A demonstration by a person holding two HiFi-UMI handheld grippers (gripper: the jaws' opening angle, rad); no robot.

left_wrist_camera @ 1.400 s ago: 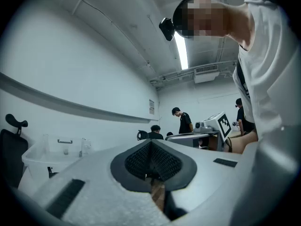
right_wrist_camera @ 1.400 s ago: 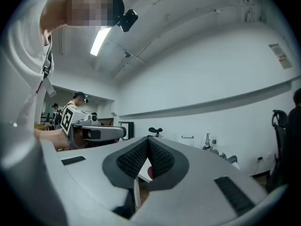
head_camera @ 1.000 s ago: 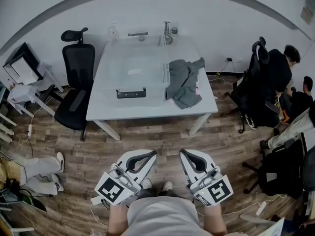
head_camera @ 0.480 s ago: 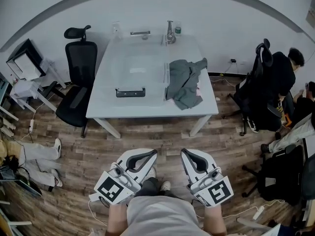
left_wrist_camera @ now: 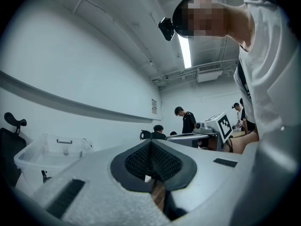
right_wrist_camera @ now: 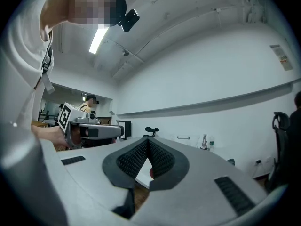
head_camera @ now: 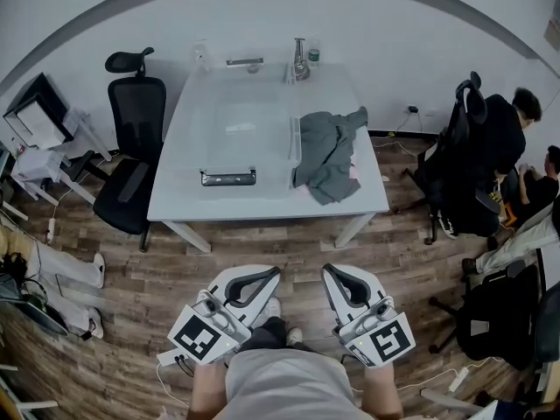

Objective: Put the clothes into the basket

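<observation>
white table (head_camera: pixel 262 201), clothes (head_camera: pixel 327 151) well beyond right gripper (head_camera: pixel 332 273)

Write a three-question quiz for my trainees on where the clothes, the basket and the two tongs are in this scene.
1. True or false: the left tongs hold the grey clothes.
2. In the head view, on which side of the clear basket do the clothes lie? A) left B) right C) on the floor in front
3. Fill in: the black office ____ stands at the left of the table.

Key
1. False: the left tongs and the right tongs are both shut, empty and short of the table.
2. B
3. chair
</observation>
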